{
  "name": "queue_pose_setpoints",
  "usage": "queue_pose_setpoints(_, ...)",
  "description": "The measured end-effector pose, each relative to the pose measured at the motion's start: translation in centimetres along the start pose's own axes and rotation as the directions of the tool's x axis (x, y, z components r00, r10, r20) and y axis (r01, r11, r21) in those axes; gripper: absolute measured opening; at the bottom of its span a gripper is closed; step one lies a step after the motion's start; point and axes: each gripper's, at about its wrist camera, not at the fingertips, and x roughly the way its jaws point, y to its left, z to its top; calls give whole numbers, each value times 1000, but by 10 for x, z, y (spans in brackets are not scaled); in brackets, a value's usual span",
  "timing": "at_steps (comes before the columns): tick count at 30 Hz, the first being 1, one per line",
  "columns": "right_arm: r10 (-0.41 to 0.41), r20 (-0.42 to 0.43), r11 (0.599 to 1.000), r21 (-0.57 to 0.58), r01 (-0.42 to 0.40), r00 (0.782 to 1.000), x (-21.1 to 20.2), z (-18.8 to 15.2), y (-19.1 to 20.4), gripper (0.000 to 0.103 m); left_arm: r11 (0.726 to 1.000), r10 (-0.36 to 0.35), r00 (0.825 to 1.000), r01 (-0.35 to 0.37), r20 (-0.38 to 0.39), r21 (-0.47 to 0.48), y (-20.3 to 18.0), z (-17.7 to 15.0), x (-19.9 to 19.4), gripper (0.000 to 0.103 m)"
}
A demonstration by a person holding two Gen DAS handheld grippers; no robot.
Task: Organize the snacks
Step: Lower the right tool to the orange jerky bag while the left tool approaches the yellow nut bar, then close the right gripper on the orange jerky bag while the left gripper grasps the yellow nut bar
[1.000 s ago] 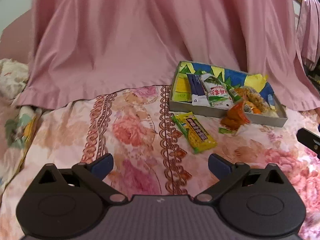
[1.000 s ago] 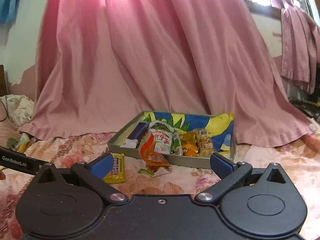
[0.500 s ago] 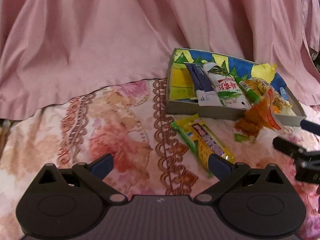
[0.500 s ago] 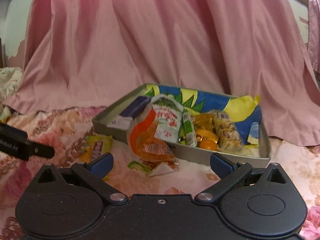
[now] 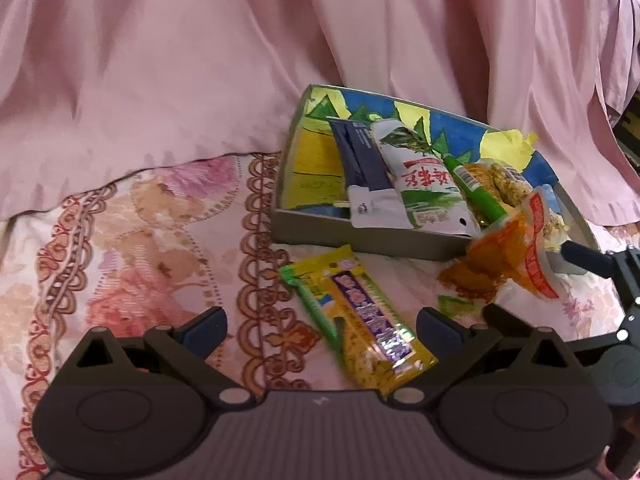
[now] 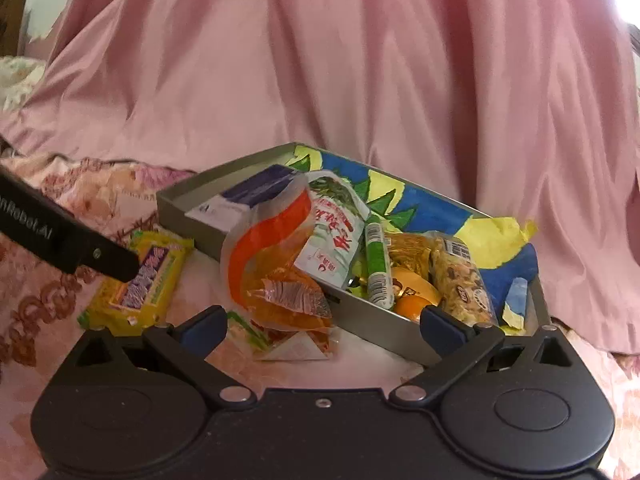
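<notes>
A grey tray (image 5: 360, 236) with a blue, yellow and green lining lies on the floral bedspread and holds several snack packs. It also shows in the right wrist view (image 6: 384, 332). A yellow and purple snack bar (image 5: 368, 320) lies on the bedspread in front of the tray, between the fingers of my open left gripper (image 5: 322, 326). It shows in the right wrist view (image 6: 140, 284) too. An orange clear bag (image 6: 280, 280) leans over the tray's front wall, just ahead of my open right gripper (image 6: 322, 326). The bag also shows in the left wrist view (image 5: 504, 256).
A pink curtain (image 5: 240, 60) hangs down behind the tray and rests on the bedspread (image 5: 140, 240). In the tray lie a dark blue pack (image 5: 360, 160), a green and white pouch (image 5: 424, 180), a green stick (image 6: 378, 268) and an oat bar (image 6: 460, 280).
Both grippers have moved forward and down toward the tray. The yellow bar now lies between my left fingers and the orange bag sits close before my right fingers. Both stay open.
</notes>
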Motion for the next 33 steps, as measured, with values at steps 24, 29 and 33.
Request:
queue_pose_setpoints(24, -13, 91, 968, -247, 36, 996, 6, -8, 22, 63, 1000, -14, 997, 14, -74, -4, -18, 6, 34, 66)
queue_pose_setpoints(29, -2, 107, 953, -300, 35, 994, 6, -11, 28, 54, 1000, -21, 996, 21, -84, 4, -16, 6, 34, 65)
queue_pose_setpoints(33, 17, 109, 946, -324, 20, 994, 3, -12, 31, 44, 999, -31, 995, 31, -90, -11, -12, 7, 31, 61)
